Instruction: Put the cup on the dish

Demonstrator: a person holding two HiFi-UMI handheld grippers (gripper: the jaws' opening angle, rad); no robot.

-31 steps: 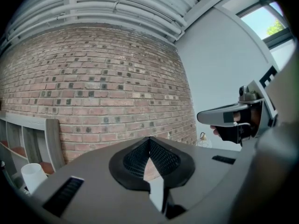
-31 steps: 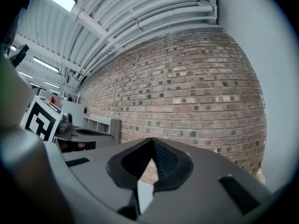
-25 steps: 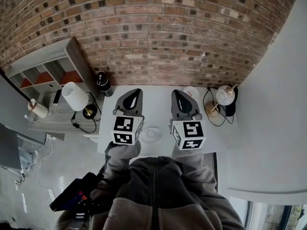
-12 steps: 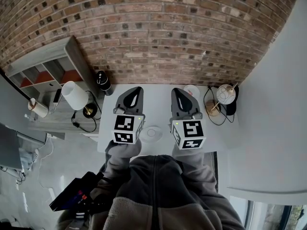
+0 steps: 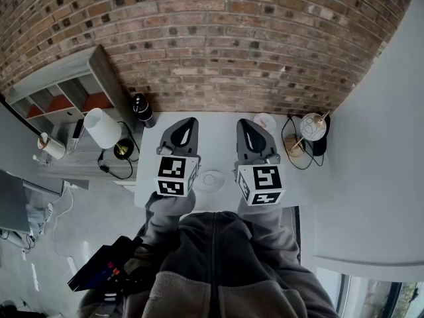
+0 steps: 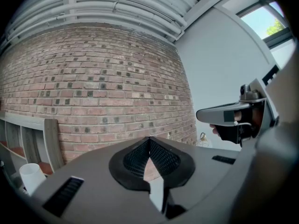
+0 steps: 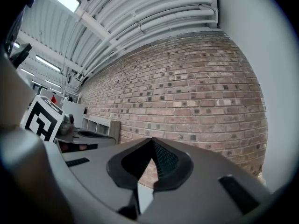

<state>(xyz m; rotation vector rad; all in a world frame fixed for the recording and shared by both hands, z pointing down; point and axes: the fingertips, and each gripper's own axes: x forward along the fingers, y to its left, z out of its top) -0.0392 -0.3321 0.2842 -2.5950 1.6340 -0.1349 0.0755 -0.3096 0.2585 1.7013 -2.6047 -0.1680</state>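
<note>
Both grippers are held side by side over the white table (image 5: 213, 141), pointed toward the brick wall (image 5: 218, 52). The left gripper (image 5: 188, 124) is closed right up, pads pressed together at the tip, and nothing is pinched in it. Same deal with the right gripper (image 5: 244, 124): its pads are seen meeting in its own view, with only wall behind them.

The dish (image 5: 212, 181), a small white saucer, is sat near the table's front edge, right between the two marker cubes. The cup (image 5: 265, 122) is parked up by the back edge, just beside the right gripper's tip on its right, and well apart from the dish. Nothing is resting on the dish.

At the back right corner a round glass lamp (image 5: 311, 128) with a looped black cable is found. Just off the back left corner a black cylinder (image 5: 141, 109) can be made out, and a white lampshade (image 5: 103, 129) is further left by the shelf unit (image 5: 63, 95).
</note>
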